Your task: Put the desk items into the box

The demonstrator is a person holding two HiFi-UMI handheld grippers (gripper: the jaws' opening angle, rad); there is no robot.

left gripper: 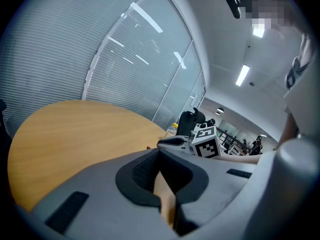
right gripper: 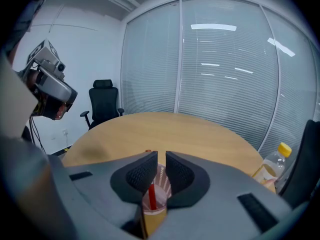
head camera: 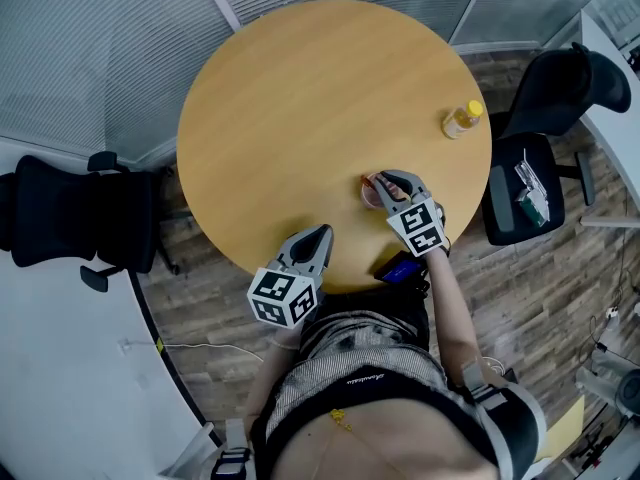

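We are hovering the right gripper, jaws barely parted, over a reddish item on the counter (left gripper closed, empty); grasping likely needs them wider.

Round wooden table, under left gripper and right gripper. Black office chair, left of left gripper. Second black chair, right of right gripper. Glass walls with blinds, ahead. Plank floor, below. Ceiling strip lights.
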